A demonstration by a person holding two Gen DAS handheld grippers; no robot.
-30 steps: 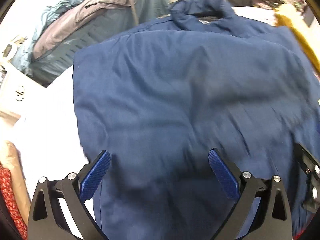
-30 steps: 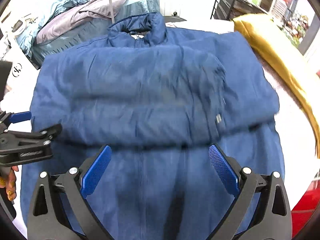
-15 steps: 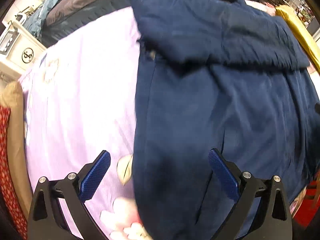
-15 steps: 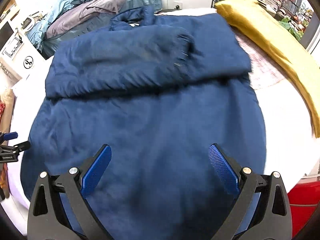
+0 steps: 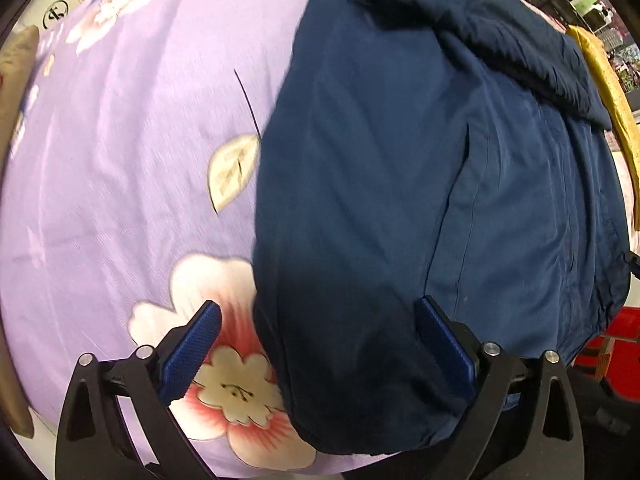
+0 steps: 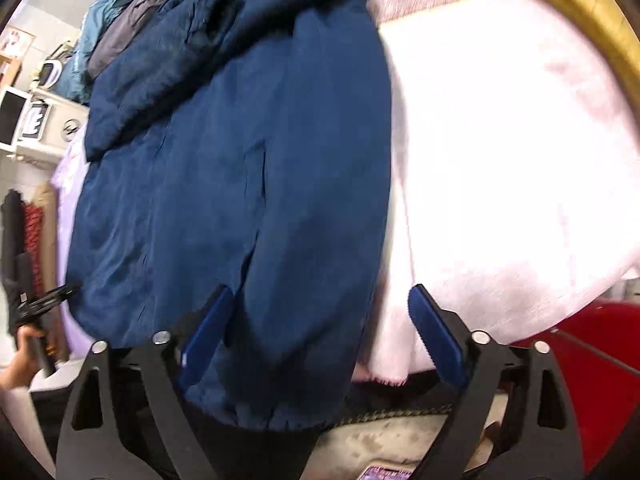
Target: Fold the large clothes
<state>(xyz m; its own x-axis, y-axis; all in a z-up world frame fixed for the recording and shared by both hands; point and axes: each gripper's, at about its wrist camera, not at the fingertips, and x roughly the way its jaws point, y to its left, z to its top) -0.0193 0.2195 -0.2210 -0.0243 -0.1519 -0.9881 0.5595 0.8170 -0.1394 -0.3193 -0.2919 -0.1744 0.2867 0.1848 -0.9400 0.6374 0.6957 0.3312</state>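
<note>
— Navy padded cloth, is that the jacket (image 5: 400,184)?
— Yes, spread on the bed over a lilac flowered sheet (image 5: 120,160), its upper part folded down across the body at the far end.
— And the left gripper (image 5: 320,356)?
— Jaws wide, poised over the jacket's near left corner, pads not pressing it.
— The right gripper (image 6: 320,332)?
— Its jaws are closing, the near right hem edge between them, not yet pinched. A mustard cloth (image 6: 580,12) lies far right.
</note>
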